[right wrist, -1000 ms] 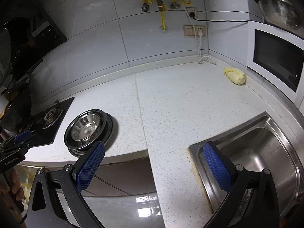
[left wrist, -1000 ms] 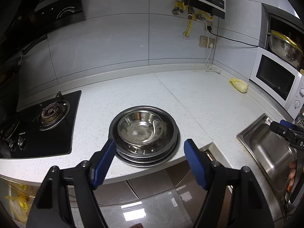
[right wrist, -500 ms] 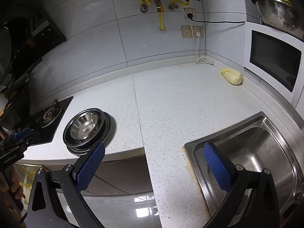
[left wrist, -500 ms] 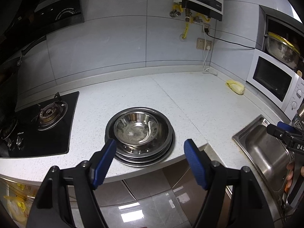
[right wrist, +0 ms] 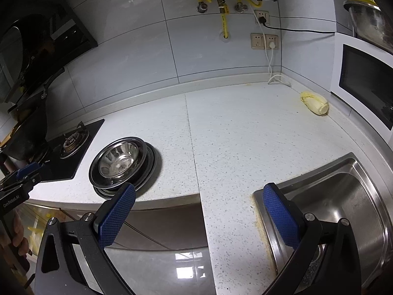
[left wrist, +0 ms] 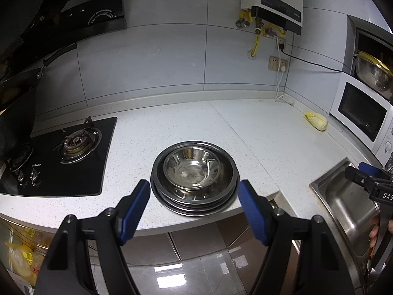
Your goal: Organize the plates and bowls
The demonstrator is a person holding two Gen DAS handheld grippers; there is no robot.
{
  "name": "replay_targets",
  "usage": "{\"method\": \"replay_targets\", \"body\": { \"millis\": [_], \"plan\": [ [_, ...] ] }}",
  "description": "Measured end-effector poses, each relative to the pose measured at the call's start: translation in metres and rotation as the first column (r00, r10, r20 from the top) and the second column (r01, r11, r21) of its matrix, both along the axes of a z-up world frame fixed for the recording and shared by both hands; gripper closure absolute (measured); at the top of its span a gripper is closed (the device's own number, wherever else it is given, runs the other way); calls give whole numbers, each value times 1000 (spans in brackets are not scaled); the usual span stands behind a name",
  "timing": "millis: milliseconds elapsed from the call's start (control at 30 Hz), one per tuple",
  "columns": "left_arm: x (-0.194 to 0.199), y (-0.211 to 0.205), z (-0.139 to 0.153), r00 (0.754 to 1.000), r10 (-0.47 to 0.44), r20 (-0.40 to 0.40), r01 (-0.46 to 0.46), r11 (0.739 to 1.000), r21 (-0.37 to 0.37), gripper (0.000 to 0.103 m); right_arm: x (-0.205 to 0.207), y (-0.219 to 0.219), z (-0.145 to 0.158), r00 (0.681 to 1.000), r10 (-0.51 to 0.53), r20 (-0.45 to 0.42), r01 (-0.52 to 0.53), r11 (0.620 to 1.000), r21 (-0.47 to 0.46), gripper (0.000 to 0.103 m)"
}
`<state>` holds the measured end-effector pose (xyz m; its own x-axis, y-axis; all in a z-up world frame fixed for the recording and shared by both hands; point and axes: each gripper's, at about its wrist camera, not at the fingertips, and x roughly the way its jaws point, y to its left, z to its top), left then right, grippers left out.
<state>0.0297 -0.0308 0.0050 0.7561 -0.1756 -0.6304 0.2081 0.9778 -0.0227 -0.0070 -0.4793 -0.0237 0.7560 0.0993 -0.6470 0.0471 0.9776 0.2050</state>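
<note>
A steel bowl (left wrist: 194,169) sits nested on a stack of steel plates (left wrist: 196,202) near the front edge of the white counter; the stack also shows in the right wrist view (right wrist: 122,163). My left gripper (left wrist: 195,204) is open and empty, held off the counter's front edge just short of the stack. My right gripper (right wrist: 199,211) is open and empty, off the counter edge between the stack and the sink. Each gripper shows at the edge of the other's view.
A black gas hob (left wrist: 61,154) lies left of the stack. A steel sink (right wrist: 339,209) is at the right. A yellowish vegetable (right wrist: 315,103) lies by the white microwave (left wrist: 363,115). A large steel bowl (left wrist: 373,73) sits on the shelf above it.
Both grippers have drawn back a little from the counter, so the stack looks slightly farther away. Both stayed open. Bowl and plates have not moved.
</note>
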Motion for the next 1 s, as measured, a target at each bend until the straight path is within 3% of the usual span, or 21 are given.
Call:
{"method": "replay_targets", "body": {
  "millis": [1000],
  "plan": [
    [3, -1, -2, 1000, 6, -10, -6, 1000, 9, 30, 3, -6, -3, 1000, -1, -11, 1, 1000, 9, 1]
  ]
}}
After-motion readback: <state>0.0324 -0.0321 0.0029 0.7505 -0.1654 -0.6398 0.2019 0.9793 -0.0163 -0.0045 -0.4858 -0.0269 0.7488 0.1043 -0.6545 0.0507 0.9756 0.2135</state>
